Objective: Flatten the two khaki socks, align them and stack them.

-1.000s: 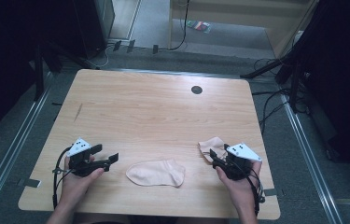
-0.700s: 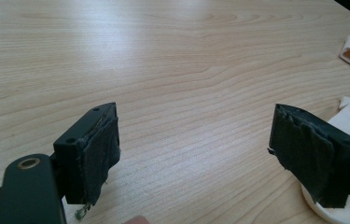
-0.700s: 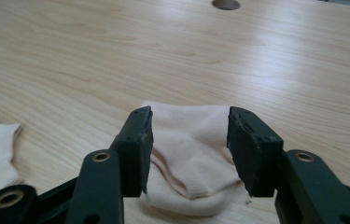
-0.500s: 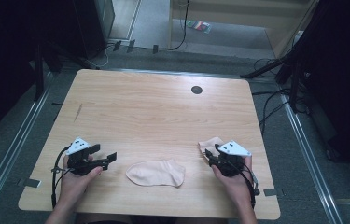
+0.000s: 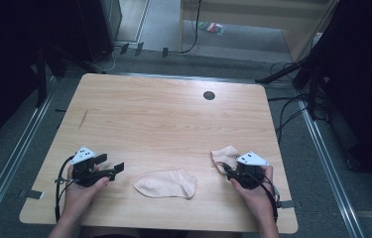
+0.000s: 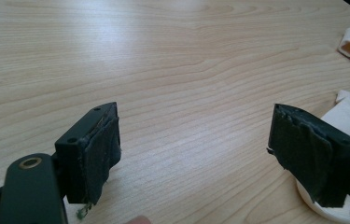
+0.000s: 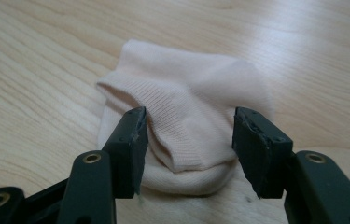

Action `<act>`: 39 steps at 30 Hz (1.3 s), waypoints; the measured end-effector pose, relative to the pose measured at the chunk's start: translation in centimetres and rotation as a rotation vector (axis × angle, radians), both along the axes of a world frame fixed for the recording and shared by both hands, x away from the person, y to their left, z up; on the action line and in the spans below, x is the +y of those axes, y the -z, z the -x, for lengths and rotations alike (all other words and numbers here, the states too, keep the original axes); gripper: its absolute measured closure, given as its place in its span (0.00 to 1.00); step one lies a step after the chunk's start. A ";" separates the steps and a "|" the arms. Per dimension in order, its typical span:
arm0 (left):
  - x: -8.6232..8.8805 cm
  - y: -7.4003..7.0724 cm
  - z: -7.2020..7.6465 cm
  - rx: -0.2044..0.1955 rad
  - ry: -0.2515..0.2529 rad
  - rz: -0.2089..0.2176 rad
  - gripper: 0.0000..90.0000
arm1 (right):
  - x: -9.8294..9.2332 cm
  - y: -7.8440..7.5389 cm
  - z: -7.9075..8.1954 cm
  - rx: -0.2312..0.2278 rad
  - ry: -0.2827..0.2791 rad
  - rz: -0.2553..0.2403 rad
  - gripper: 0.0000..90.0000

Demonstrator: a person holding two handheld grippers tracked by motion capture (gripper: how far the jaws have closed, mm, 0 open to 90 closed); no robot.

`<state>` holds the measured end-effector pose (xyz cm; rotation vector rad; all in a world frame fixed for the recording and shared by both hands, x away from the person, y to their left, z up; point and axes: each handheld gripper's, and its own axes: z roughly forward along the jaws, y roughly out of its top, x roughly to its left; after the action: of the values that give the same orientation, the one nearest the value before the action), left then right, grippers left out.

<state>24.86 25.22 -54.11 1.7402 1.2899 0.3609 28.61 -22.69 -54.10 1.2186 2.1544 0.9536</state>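
- Two beige socks lying on the table (image 5: 173, 114): flat sock (image 5: 165, 183), crumpled sock (image 5: 224, 156).
- Two grippers: left gripper (image 5: 111, 166) standing wide apart, empty; right gripper (image 5: 226, 169) jaws, just opening, straddling crumpled sock unclamped.

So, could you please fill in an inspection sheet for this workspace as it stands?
Surface: wooden table, with a dark round hole near the far edge.
Job's things: flat sock at the near middle; bunched sock at the near right.
Clutter: nothing seen on the table.
Grippers: left gripper open over bare wood; right gripper straddles the bunched sock's cuff, jaws have just been opening, pads not pressing.
Cables: one trails from each gripper; more on the floor to the right.
Surroundings: grey floor, metal rails, dark stands.
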 end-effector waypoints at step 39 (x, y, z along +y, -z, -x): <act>-2.1 -0.1 0.3 -0.006 0.039 0.001 0.20 | 16.2 -1.9 -1.9 0.031 0.246 -0.179 0.91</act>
<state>24.57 23.08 -54.04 1.7598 1.2497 0.3433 30.46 -6.52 -52.24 1.5521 1.9167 1.0411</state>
